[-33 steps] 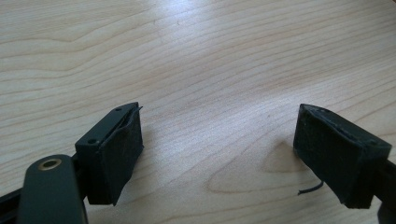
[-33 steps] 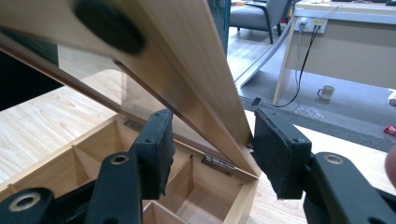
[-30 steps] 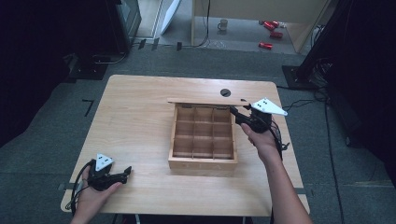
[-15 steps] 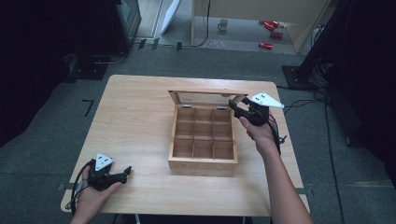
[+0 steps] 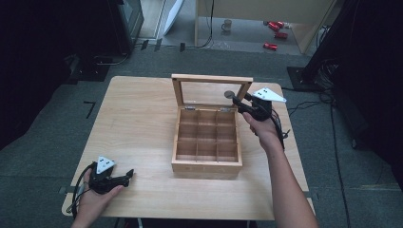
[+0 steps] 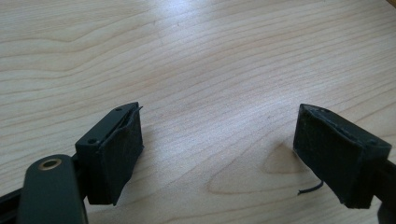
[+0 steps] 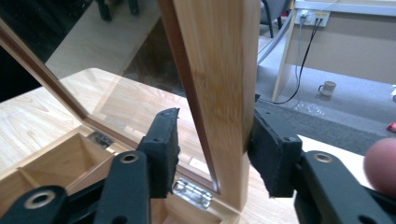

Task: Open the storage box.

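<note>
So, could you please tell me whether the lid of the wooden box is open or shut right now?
Open. The lid stands about upright over the wooden box, baring its compartments; the right gripper straddles its side rail.

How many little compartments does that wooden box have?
9, in a three-by-three grid inside the wooden box: three along the hinged back, three across the middle, three along the front. None appears hidden, and all look empty.
</note>
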`<state>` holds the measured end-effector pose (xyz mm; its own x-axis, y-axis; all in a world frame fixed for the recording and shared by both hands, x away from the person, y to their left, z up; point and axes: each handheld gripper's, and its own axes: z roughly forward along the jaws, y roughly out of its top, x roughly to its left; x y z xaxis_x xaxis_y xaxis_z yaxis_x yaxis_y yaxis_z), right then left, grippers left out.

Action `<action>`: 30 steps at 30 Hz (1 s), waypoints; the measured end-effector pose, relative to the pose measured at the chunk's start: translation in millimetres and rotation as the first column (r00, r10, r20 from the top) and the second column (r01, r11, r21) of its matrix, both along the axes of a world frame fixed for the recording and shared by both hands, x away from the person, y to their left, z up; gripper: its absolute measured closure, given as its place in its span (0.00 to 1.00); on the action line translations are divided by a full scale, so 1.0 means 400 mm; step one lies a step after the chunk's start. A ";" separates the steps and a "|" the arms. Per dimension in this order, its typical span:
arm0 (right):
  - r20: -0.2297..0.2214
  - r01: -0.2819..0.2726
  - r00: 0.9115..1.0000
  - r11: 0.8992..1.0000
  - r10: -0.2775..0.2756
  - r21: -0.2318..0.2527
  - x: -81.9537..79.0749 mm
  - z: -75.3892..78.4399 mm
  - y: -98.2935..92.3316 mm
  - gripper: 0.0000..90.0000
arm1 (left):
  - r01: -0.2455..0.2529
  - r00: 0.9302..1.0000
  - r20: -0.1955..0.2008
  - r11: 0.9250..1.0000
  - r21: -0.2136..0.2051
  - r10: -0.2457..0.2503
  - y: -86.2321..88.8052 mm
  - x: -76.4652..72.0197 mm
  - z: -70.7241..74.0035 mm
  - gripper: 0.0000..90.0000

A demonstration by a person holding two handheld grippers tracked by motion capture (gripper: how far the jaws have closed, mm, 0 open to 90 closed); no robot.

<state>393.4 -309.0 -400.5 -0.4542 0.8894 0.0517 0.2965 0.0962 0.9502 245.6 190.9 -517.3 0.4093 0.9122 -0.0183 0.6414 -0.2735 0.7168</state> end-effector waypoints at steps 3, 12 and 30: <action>-0.001 0.005 1.000 1.000 -0.005 -0.001 0.011 0.002 -0.004 0.65 | 0.002 1.000 -0.002 1.000 0.001 -0.002 0.001 0.000 0.000 0.18; -0.027 0.023 0.999 0.998 -0.022 0.055 0.038 0.004 -0.012 0.68 | 0.002 1.000 -0.002 1.000 -0.006 -0.002 0.003 0.000 0.000 0.18; -0.130 0.167 0.980 0.980 -0.152 0.112 0.102 0.001 -0.013 0.75 | 0.002 1.000 0.000 1.000 -0.017 -0.002 0.004 0.001 0.000 0.18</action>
<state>434.1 -314.3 -399.9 -0.2906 0.9336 0.2098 0.4117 -0.0760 0.9081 246.0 192.6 -517.3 0.4107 0.9111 -0.0341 0.6413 -0.2621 0.7211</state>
